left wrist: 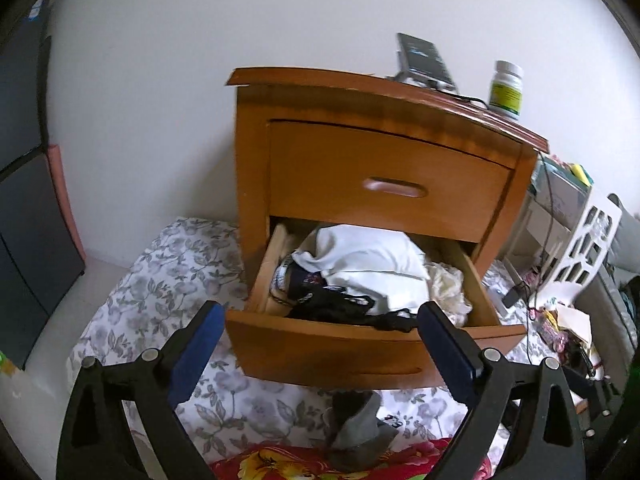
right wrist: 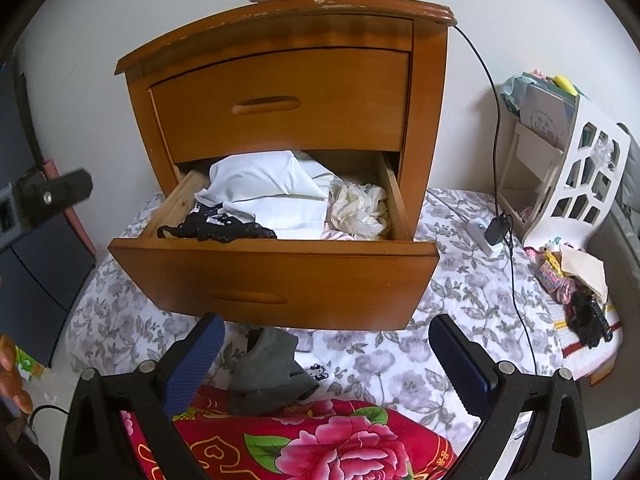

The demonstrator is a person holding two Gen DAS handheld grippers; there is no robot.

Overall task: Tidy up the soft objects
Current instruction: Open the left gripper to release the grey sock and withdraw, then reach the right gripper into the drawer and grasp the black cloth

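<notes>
Left wrist view: the left gripper [left wrist: 320,320] hangs with its jaws spread wide and nothing between the pads, in front of the open lower drawer [left wrist: 372,350] of the wooden nightstand [left wrist: 384,152]. A white garment [left wrist: 372,264] is heaped in the drawer over black lace fabric [left wrist: 340,308]; what lies beneath is hidden. A grey sock [left wrist: 356,428] lies on the floral sheet [left wrist: 160,280], partly cut off by the drawer front.

Right wrist view: the right gripper [right wrist: 326,354] is also released, empty, above the grey sock [right wrist: 268,372] and a red floral blanket [right wrist: 320,440]. At the left edge part of the other gripper [right wrist: 48,196] shows, blurred. A cream cloth [right wrist: 360,208] fills the drawer's right corner.
</notes>
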